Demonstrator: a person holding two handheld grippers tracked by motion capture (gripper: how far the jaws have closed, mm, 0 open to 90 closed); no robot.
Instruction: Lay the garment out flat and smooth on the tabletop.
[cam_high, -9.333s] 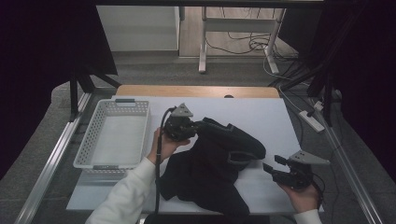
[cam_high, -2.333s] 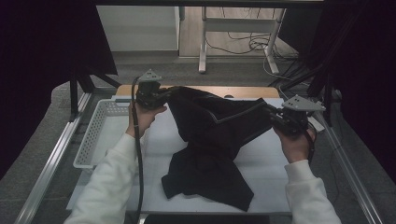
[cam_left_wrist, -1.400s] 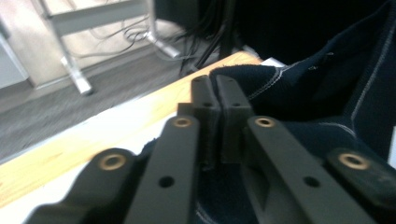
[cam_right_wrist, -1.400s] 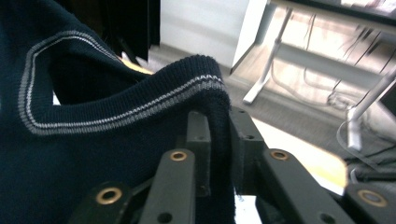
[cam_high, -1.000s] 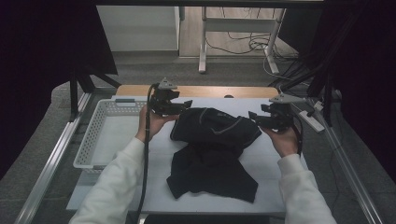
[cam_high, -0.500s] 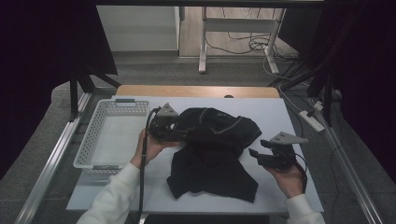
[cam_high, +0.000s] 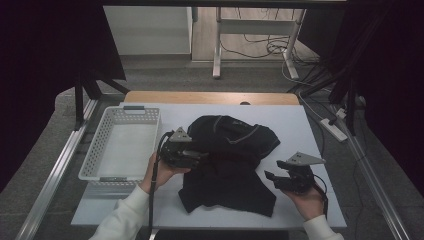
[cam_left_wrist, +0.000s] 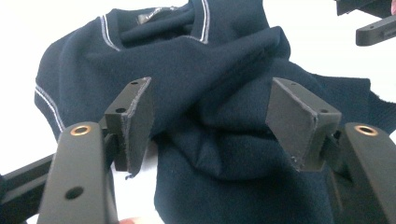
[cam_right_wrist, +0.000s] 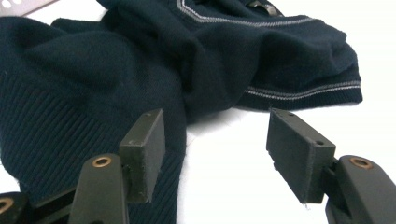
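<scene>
A dark navy sweater (cam_high: 227, 160) with pale stripes at collar and cuffs lies bunched in the middle of the white table (cam_high: 300, 125). My left gripper (cam_high: 199, 155) sits at the sweater's left edge. In the left gripper view it (cam_left_wrist: 212, 98) is open, with folds of the sweater (cam_left_wrist: 187, 60) lying between and beyond the pads, which do not press on them. My right gripper (cam_high: 271, 176) hovers off the sweater's lower right side. In the right gripper view it (cam_right_wrist: 217, 135) is open over bare table, its left pad beside the ribbed hem of the sweater (cam_right_wrist: 93, 70).
A white perforated basket (cam_high: 100, 155) stands at the table's left with nothing in it. A wooden strip (cam_high: 210, 97) runs along the far edge. Metal rails flank the table, and cables and a power strip (cam_high: 332, 129) lie on the floor at right.
Both hands have come down and toward the near side, from the sweater's far corners to its flanks. The sweater lies much as it did one second ago, bunched at the top.
</scene>
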